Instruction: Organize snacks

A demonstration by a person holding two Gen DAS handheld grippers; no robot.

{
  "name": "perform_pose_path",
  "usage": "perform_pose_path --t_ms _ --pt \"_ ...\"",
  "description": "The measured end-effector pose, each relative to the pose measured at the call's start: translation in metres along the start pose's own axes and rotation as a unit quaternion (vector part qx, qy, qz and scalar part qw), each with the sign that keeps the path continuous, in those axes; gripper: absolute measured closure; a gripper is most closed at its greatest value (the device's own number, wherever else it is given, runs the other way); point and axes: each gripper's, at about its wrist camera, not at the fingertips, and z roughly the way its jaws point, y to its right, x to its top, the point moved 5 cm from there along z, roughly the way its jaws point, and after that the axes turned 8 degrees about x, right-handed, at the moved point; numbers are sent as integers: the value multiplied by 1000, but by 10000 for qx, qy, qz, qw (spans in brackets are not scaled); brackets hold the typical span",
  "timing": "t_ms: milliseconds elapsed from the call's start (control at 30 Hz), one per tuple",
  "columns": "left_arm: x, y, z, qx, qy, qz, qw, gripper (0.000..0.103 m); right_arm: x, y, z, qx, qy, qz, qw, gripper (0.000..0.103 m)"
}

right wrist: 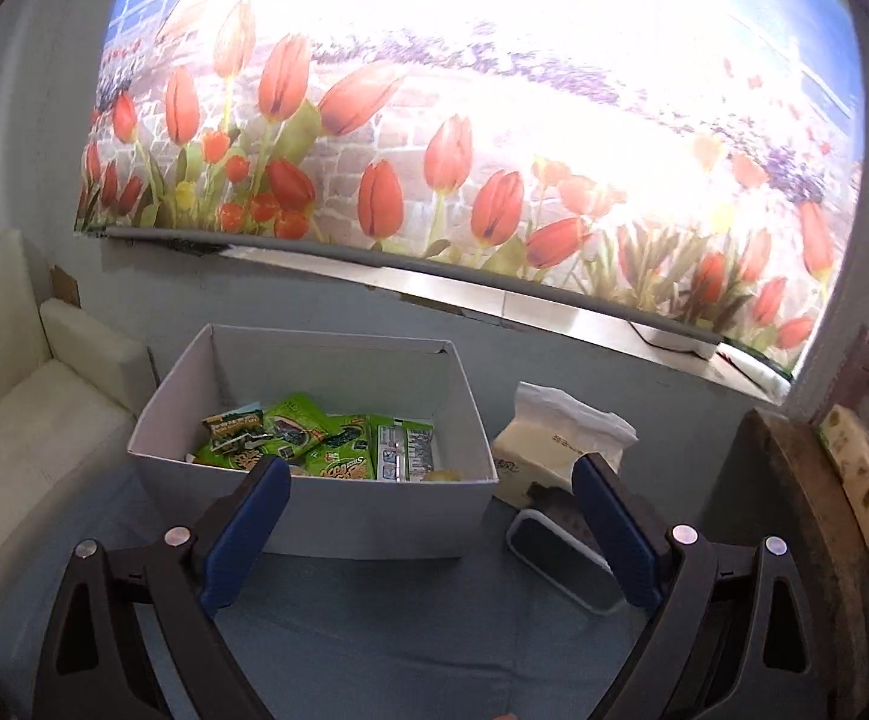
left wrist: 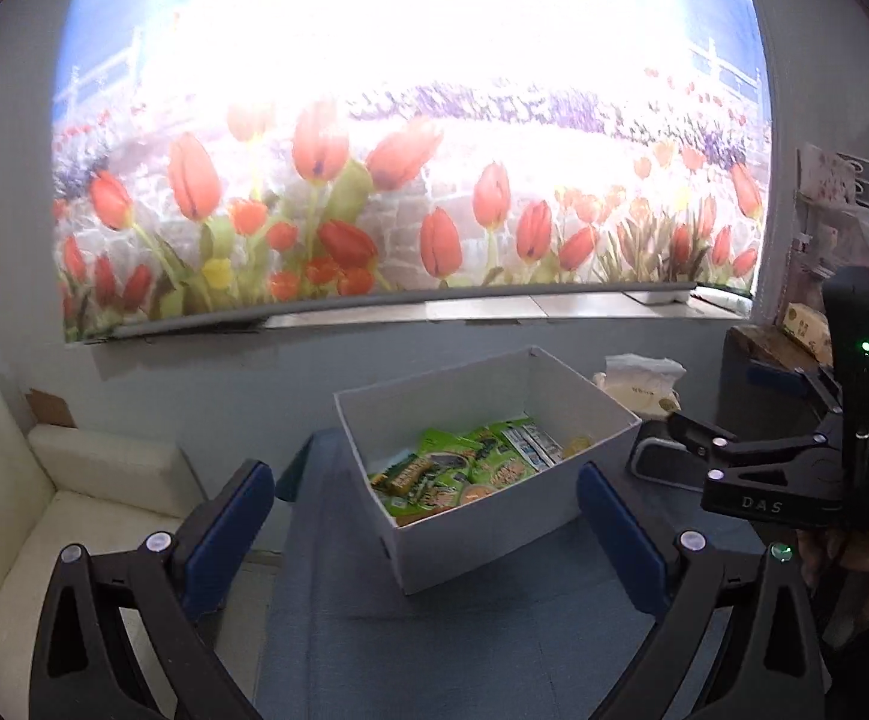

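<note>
Where the blue table (right wrist: pixel 410 630) ends, grey wall (right wrist: pixel 326 300), tulip blind (right wrist: pixel 464 138), white sofa (left wrist: pixel 74 516)

The desk (right wrist: pixel 410 618) has a blue-grey surface. Resting directly on it:
- a white open-top box (right wrist: pixel 338 516), holding snack packets;
- a tissue pack (right wrist: pixel 545 456), just right of the box;
- a flat dark device with a white rim (right wrist: pixel 560 558), lying in front of the tissue pack.

Snack packets (right wrist: pixel 314 441) in white box (right wrist: pixel 374 516): lower layers hidden, print too small to read. Sofa (left wrist: pixel 44 510), nine o'clock: cut by edge. Dark device (right wrist: pixel 560 558): partly behind finger.
</note>
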Motion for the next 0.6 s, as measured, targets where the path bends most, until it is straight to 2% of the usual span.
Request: perform_pose_path --t_ms 67,100,167,233,300,467,600 --pt "-7 -7 -32 368 112 -10 9993 0 -8 6 -27 38 -2 338 9994 5" --pt "-14 -9 -45 390 195 -13 9990 0 -15 7 -41 91 -23 476 9988 5" --pt "-31 -7 -63 63 176 6 9998 0 -30 6 -67 292 -158 677 9972 5" --pt "-50 0 -72 -289 -154 -40 9995 0 -45 -1 -89 630 -222 686 9954 5" --pt "-69 7 -78 -570 -447 -113 9973 0 -61 -11 -110 737 -263 644 9948 5" --pt "-93 18 -81 -688 -868 -237 9936 0 -93 -28 -152 710 -290 590 9953 5" --pt "-96 27 -87 -803 -949 -69 9922 0 -106 -31 -177 737 -178 695 9947 5"
